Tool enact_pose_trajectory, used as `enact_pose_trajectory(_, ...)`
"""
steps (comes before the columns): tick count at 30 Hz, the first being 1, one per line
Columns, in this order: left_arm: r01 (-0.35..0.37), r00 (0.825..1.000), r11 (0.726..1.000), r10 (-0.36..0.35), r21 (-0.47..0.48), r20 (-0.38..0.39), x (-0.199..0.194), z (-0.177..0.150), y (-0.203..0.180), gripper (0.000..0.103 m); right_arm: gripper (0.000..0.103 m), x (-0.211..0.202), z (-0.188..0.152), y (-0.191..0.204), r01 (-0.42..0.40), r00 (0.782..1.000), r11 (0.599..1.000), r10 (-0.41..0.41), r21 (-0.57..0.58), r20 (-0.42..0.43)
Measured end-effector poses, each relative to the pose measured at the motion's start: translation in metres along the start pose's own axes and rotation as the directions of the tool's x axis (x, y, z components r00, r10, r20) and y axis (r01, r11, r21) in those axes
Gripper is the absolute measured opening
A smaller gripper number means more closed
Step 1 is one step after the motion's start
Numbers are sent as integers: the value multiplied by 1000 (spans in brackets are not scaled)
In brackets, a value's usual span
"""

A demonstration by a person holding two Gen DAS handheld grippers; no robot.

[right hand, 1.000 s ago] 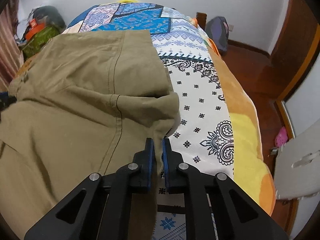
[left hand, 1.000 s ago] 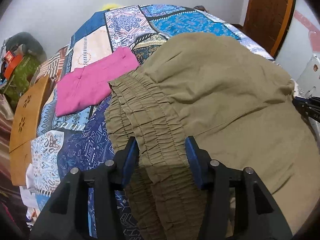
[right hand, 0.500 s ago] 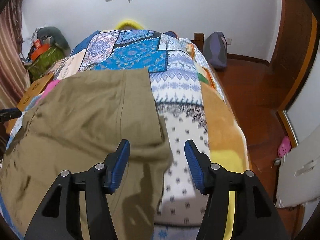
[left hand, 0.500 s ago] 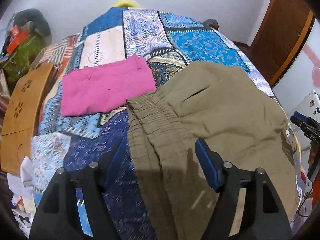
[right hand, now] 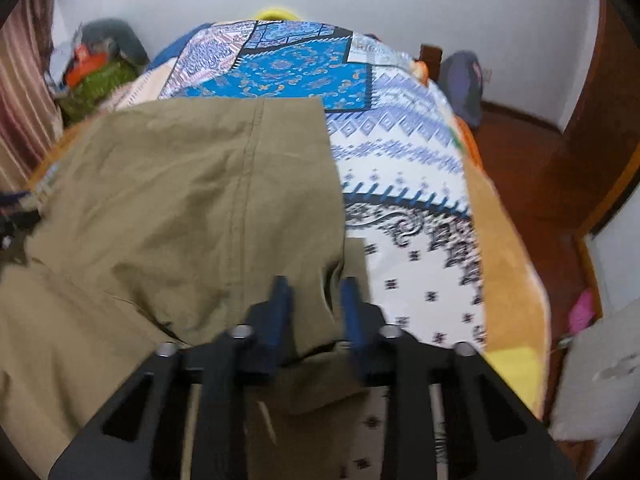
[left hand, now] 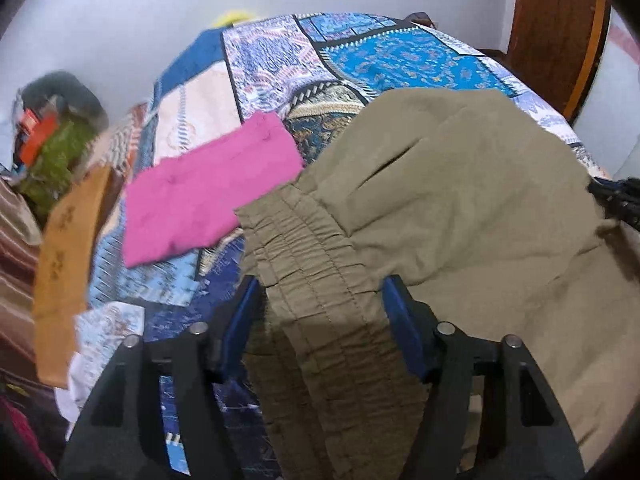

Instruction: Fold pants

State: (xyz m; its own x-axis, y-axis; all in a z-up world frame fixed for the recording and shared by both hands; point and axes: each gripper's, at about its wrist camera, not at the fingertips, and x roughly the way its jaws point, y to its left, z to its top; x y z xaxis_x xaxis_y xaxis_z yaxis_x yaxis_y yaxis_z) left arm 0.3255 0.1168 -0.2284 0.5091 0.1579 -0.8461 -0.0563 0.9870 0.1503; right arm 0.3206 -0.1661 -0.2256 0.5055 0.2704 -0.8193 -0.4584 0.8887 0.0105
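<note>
Much of both views was blurred, and the near ends of the olive pants ran under the gripper bodies and off the bottom edge, so their full length could not be made out. The pants lay on the bed, spread over its patchwork cover, with the gathered elastic waistband toward 7 o'clock in the left wrist view.

The left hand-held gripper pointed steeply down over the waistband. Its blue fingers stood apart on either side of the band; they had just been closing a little, with the cloth between them. Whether the pads actually pressed the fabric could not be told, since the band covered their inner faces.

The right hand-held gripper also tilted down, at the leg-end edge of the pants. Its jaws had just been closing, and a fold of olive cloth sat between the blue fingers. In the blurred frame a gap still showed between them, filled with fabric; how firmly it was clamped was hard to judge.

At 9 o'clock of the waistband a folded pink garment lay flat on the bed, just beside the pants. At the 3 o'clock edge of the left view a dark blurred shape, seemingly the other gripper, was cut off by the frame.
</note>
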Motion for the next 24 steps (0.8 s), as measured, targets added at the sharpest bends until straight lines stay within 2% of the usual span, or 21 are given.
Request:
enact_pose_trajectory(3,-7,1000,1000,7,-18,-11,3,-2,5,63,8,0,-4,-4,23,1000,1000,-23,-15,1)
enact_pose_trajectory(5,14,1000,999,-15,-44,-12,2,-5,12,63,8,3,-6,-8,30,1000,999,-30,-14,-7)
enact_pose_trajectory(7,22,1000,998,-24,-56,-19,2,-7,16,69,8,8,-5,-10,36,999,999,-36,1,-23)
enact_pose_trajectory(10,59,998,996,-61,-68,-30,-5,-7,21,69,9,7,1,-7,26,998,1000,-26,-5,-64)
enact_pose_trajectory(12,83,996,993,-84,-81,-6,-19,-7,26,70,12,0,4,-5,10,996,1000,-11,-6,-90)
enact_pose_trajectory(14,94,995,991,-91,-99,34,-33,-5,33,75,23,-11,9,-4,5,996,1000,-6,-13,-91)
enact_pose_trajectory(16,101,993,987,-92,-124,70,-43,0,44,80,50,-24,14,-3,0,999,1000,0,-11,-43)
enact_pose_trajectory(17,96,993,985,-84,-141,86,-46,5,51,82,59,-33,18,-3,-4,1000,1000,4,-9,-4)
enact_pose_trajectory(19,79,994,984,-65,-160,93,-45,13,61,82,68,-42,31,-3,-20,999,1000,20,5,45)
enact_pose_trajectory(22,33,997,985,-20,-169,79,-34,25,74,82,87,-42,49,0,-31,997,999,29,23,70)
enact_pose_trajectory(24,31,998,983,-22,-182,53,-20,32,82,82,87,-36,64,3,-37,995,999,36,11,88)
